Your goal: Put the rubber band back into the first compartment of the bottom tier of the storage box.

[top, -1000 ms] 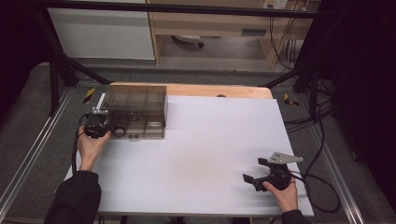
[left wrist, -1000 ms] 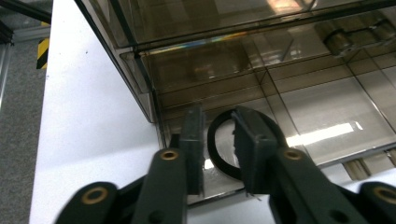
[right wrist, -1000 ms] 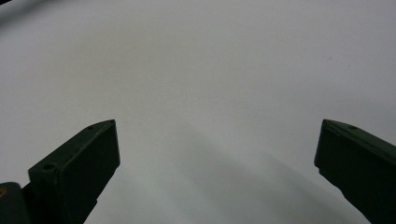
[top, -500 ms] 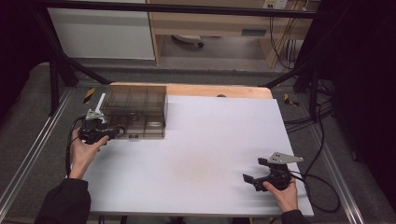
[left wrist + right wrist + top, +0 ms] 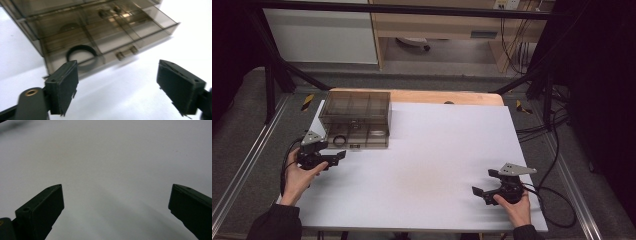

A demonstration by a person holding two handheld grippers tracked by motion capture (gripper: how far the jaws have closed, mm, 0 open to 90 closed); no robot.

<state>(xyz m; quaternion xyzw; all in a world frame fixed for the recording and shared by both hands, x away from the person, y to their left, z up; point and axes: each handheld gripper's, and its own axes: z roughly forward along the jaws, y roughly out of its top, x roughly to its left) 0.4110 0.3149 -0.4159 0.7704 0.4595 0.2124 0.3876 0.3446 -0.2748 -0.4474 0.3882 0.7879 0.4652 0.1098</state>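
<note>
A smoky transparent compartment box stands closed at the table's far left; its front latch and a black ring inside a front compartment show in the left gripper view. My left gripper is open, just in front of the box's near left corner, empty, jaws wide apart. My right gripper is open near the front right edge, over bare white table, holding nothing.
The white tabletop ends in a wooden strip at the back. Cables hang off the right side. Metal frame rails run along both sides. Small parts lie in the box's back compartments.
My left gripper has drawn back from the box's left side toward the near edge and turned to point right. The right gripper has barely moved.
</note>
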